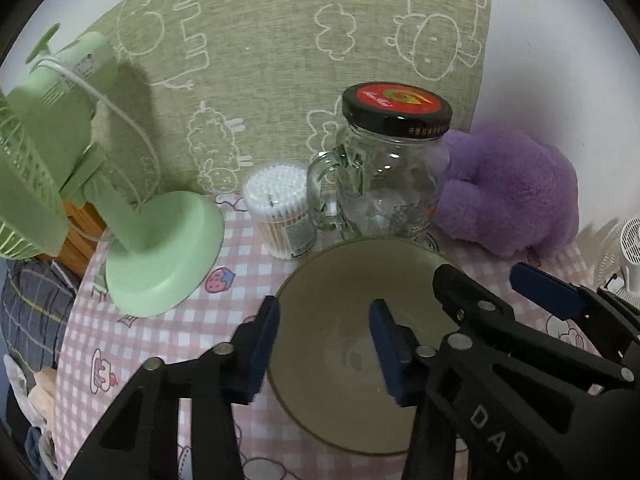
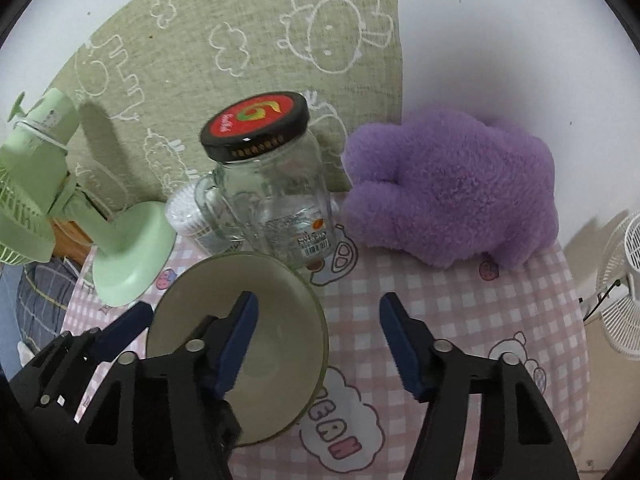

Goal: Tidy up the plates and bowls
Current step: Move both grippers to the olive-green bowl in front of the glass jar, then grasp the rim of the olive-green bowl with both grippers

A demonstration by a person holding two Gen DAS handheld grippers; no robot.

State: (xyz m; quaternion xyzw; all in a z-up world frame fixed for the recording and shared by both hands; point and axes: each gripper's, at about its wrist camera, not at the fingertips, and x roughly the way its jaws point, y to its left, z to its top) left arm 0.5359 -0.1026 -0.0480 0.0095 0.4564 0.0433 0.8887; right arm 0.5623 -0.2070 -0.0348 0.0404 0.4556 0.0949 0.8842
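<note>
At the far left a green desk fan point(image 1: 80, 184) stood on its round base on the pink checked tablecloth point(image 1: 132, 344). Just right of it was a clear tub of cotton swabs point(image 1: 280, 212), with a lidded glass jar mug point(image 1: 388, 176) close beside it. In front of these sat the cream bowl point(image 1: 340, 320) with a dark green rim, upright on the cloth near the table's front.

The left gripper point(image 1: 324, 352) straddled the bowl's left rim, one blue pad outside the wall and one inside; its jaws stood apart, and the pads seemed not quite to touch the wall, though blur made that hard to judge. The right gripper point(image 2: 320, 340) straddled the right rim the same way, jaws wider apart, with clear space around its outer pad.

A purple plush toy point(image 2: 452, 188) lay at the right rear, and a white floor fan point(image 2: 624, 280) stood beyond the table's edge.
</note>
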